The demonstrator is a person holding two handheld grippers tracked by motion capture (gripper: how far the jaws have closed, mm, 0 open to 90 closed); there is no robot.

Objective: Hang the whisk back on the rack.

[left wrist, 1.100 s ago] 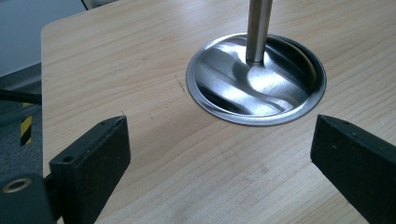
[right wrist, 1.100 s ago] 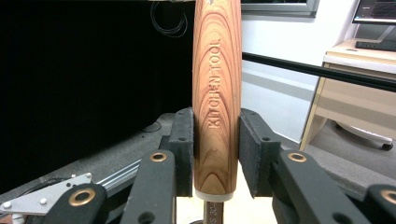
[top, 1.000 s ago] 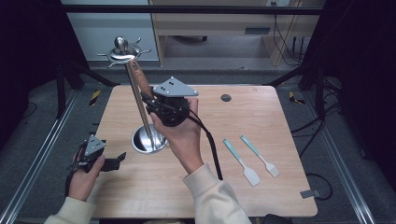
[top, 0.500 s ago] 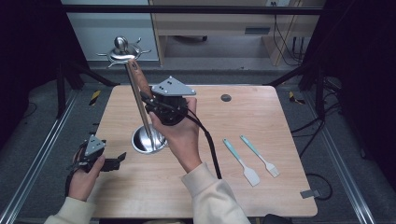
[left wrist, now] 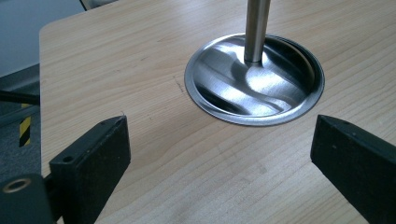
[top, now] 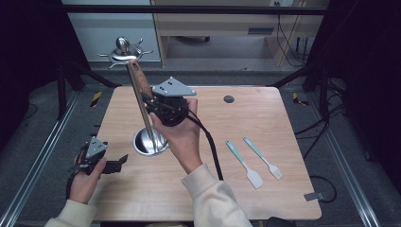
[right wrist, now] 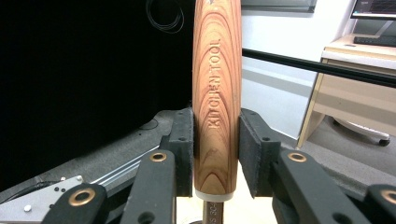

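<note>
The right gripper (top: 150, 105) pinches a wooden-handled utensil (right wrist: 217, 93) between its fingers – held upright beside the steel stand (top: 150, 142) on the worktop (top: 265, 127). The left gripper (left wrist: 219, 158) rests near the worktop's corner, fingers spread.

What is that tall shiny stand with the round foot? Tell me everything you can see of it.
The metal stand looks like polished steel: a slim upright pole rising from a round, dished base that sits flat on the wooden table near its left half. At the top is a knob over a ring of short hooked arms. A wooden-handled utensil, stamped KITCHEN TOOL, is held up beside the pole by the right tongs. Whether it already hangs on a hook cannot be told. The left tongs sit open in front of the base, apart from it.
</note>
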